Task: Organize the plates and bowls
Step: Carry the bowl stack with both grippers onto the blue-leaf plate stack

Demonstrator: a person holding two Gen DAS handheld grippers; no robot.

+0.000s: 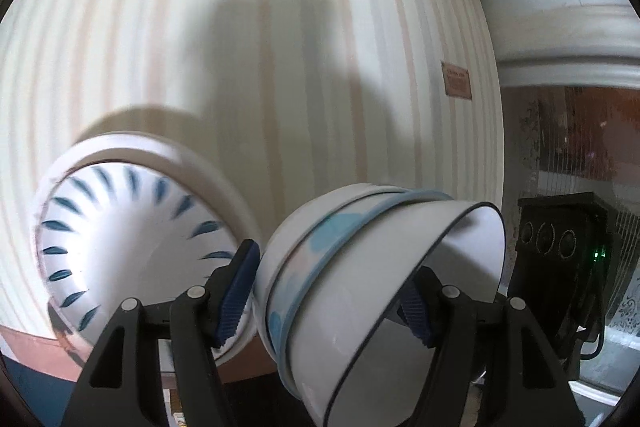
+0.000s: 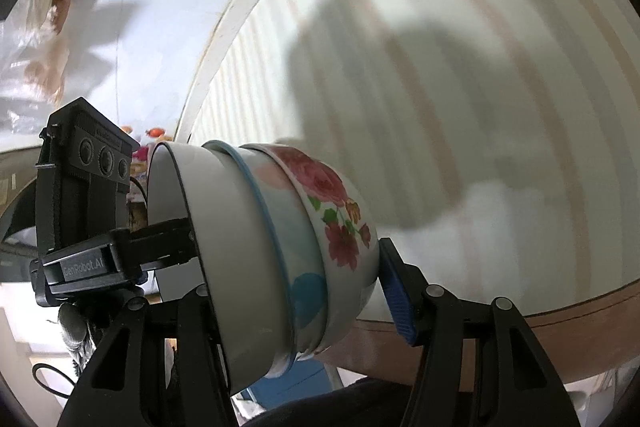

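Observation:
A nested stack of bowls [image 1: 360, 279] lies on its side in the air between both grippers: a white bowl with a dark rim, a blue-rimmed one, and a floral one [image 2: 332, 215]. My left gripper [image 1: 332, 295] is shut across the stack, its blue pads [image 1: 236, 291] pressing either side. My right gripper [image 2: 288, 291] also spans the stack, one pad [image 2: 396, 295] on the floral bowl's base. Another white bowl with blue leaf marks [image 1: 128, 247] shows at the left in the left wrist view, blurred.
A striped cream wall [image 1: 280, 47] fills the background with a brown baseboard [image 2: 560, 327] below. The other gripper's black camera housing [image 1: 560, 251] is at the right in the left view, and shows in the right wrist view [image 2: 88, 179]. A glass cabinet door [image 1: 580, 147] stands at far right.

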